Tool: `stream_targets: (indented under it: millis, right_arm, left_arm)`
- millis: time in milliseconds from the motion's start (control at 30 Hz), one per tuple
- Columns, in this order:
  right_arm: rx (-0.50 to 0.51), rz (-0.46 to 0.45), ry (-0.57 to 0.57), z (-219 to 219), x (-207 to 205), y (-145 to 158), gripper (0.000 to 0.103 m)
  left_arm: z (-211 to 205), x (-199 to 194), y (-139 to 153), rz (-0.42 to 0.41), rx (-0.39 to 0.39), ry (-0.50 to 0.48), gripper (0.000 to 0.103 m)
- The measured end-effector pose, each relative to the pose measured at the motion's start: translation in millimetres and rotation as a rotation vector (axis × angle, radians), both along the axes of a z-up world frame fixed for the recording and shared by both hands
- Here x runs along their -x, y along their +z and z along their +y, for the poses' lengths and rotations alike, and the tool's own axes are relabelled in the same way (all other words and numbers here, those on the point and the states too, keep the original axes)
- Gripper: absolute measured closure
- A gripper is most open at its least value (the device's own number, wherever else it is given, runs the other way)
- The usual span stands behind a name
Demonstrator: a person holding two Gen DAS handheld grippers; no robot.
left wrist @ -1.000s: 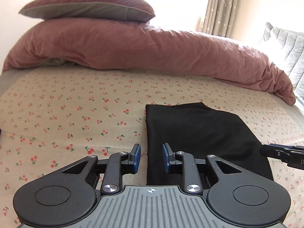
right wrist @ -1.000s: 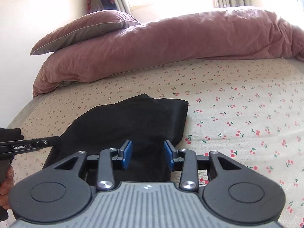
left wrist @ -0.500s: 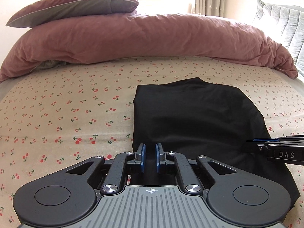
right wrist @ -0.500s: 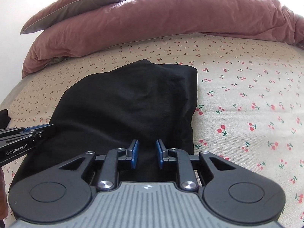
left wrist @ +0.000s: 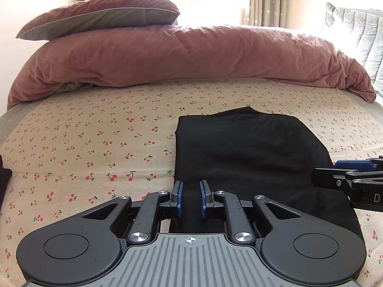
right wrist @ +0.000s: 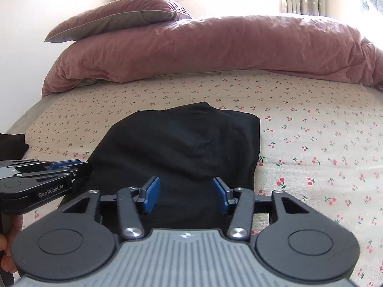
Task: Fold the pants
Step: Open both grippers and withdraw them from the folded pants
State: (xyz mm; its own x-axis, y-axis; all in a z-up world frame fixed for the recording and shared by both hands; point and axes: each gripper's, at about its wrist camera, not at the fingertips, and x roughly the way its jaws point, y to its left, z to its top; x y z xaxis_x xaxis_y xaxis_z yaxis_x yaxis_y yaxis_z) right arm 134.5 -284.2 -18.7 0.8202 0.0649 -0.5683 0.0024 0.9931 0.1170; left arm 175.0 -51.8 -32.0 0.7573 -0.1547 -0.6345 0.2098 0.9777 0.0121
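Your right gripper [right wrist: 185, 195] has just spread wide, off the folded black pants [left wrist: 241, 157]; your left gripper [left wrist: 190, 197], reopening slightly, straddles their near-left edge. Bare cherry-print sheet [left wrist: 83, 148] lies leftward.

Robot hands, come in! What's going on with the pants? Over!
Both grippers, left and right, open, just widened, nothing pinched. Black pants folded flat on cherry sheet. Nothing blocking.

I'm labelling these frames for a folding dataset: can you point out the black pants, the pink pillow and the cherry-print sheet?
black pants [left wrist: 244, 153], left wrist view, middle of the folded fabric.
pink pillow [left wrist: 100, 21], left wrist view, its front face, atop the pink duvet.
cherry-print sheet [right wrist: 311, 148], right wrist view, bare patch right of the pants.
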Motion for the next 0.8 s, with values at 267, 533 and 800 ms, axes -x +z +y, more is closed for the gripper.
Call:
stream_targets:
  millis: [267, 533, 800]
  right_arm:
    - [0.000, -0.046, -0.011, 12, 25, 14, 0.044]
    - [0.013, -0.139, -0.020, 36, 88, 22, 0.021]
    - [0.007, -0.161, -0.029, 46, 118, 16, 0.000]
  left_arm:
    - [8, 28, 18, -0.011, 0.027, 0.019, 0.087]
    - [15, 84, 39, -0.045, 0.043, 0.018, 0.030]
    - [24, 118, 31, -0.085, -0.021, 0.059, 0.005]
